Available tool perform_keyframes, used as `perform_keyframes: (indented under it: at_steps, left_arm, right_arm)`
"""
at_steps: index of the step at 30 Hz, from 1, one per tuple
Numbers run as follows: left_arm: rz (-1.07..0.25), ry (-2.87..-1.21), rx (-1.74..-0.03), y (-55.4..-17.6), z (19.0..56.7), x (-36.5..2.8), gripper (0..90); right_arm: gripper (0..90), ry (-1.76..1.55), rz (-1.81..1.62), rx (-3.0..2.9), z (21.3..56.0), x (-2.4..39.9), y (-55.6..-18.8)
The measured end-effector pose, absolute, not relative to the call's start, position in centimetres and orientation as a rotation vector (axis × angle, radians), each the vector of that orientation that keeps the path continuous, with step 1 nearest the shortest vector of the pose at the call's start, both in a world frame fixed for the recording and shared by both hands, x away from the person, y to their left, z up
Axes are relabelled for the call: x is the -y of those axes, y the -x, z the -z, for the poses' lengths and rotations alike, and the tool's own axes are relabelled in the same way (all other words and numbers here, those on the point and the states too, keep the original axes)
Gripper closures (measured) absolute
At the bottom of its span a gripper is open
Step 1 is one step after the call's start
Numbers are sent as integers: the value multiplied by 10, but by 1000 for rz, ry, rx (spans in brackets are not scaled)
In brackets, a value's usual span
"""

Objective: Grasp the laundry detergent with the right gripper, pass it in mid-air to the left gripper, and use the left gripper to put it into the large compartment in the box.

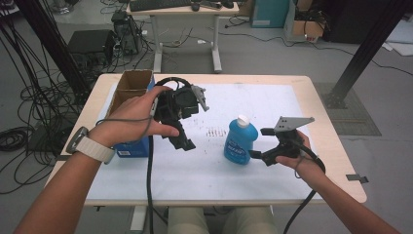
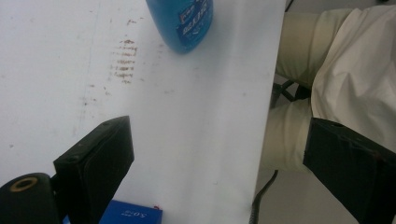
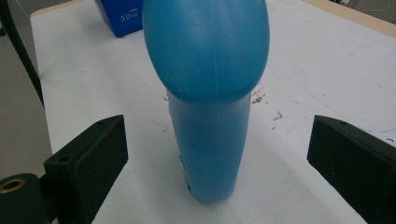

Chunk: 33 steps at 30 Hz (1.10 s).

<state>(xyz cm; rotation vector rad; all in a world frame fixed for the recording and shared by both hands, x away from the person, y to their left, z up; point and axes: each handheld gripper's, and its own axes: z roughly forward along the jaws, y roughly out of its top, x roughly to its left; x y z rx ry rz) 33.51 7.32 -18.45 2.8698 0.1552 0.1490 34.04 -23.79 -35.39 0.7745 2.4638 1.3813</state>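
Grey workshop floor with loose black cables, a second workbench at the back; in the foreground a pale wooden desk [image 1: 331, 141] topped with a white mat [image 1: 272, 102] marked by small brown specks.

Item one: blue bottle [image 1: 240, 140] with a white cap, upright on the mat near the desk's middle. In the right gripper view its blue body stands between the two black jaws, clear of both.

Item two: right gripper [image 1: 257, 155], held low beside the bottle on its right, jaws wide apart, nothing pressed.

Item three: left gripper [image 1: 187, 145], held above the mat to the left of the bottle and apart from it, jaws spread and holding nothing.

Item four: blue box [image 1: 132, 147], on the mat's left edge under the person's left wrist.

Item five: open cardboard box [image 1: 132, 83], at the desk's far left corner.
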Motion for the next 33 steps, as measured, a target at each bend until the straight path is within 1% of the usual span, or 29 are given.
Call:
perform_keyframes:
  at_steps: [33]
  left_arm:
    - [-149, -2864, -153, -336, 185, -74, 89]
  right_arm:
    - [55, -778, -1389, -2460, 355, 237, -341]
